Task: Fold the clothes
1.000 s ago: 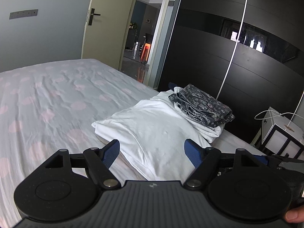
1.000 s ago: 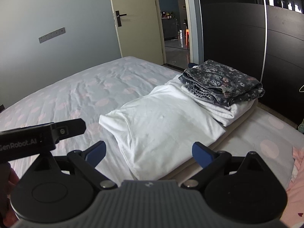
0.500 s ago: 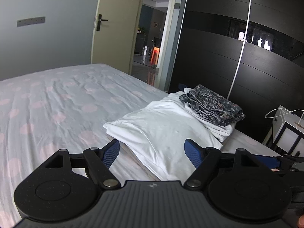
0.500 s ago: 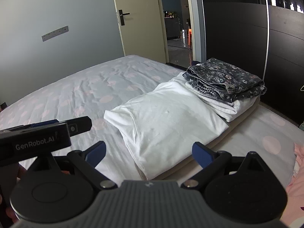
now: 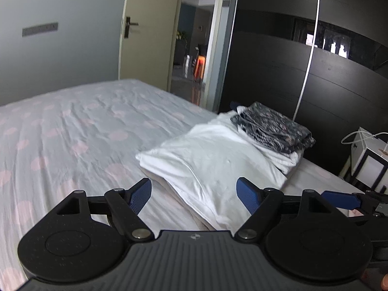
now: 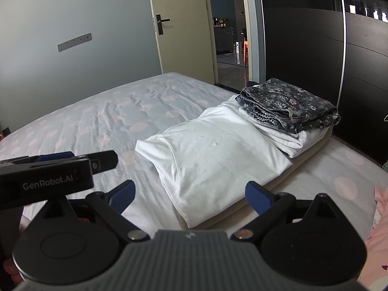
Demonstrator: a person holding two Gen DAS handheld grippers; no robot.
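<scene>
Both the left gripper (image 5: 194, 191) and the right gripper (image 6: 189, 195) hang empty above the bed (image 6: 101, 121), jaws spread wide. A folded dark floral garment (image 6: 288, 103) tops a folded white garment (image 6: 291, 137) on the white pillow (image 6: 213, 155); pink cloth (image 6: 378, 237) shows at the right edge. This fits a finished stack or a pause before another piece, so I name no grasp.

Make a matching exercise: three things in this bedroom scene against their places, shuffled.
Things:
1. dark floral garment
2. white folded garment
3. pink cloth

Places:
A. at the right edge of the right wrist view, partly cut off
B. on top of the stack near the dark wardrobe
C. spread on the bed, ahead of both open hand-held grippers

Pairs: 1-B, 2-C, 3-A
</scene>
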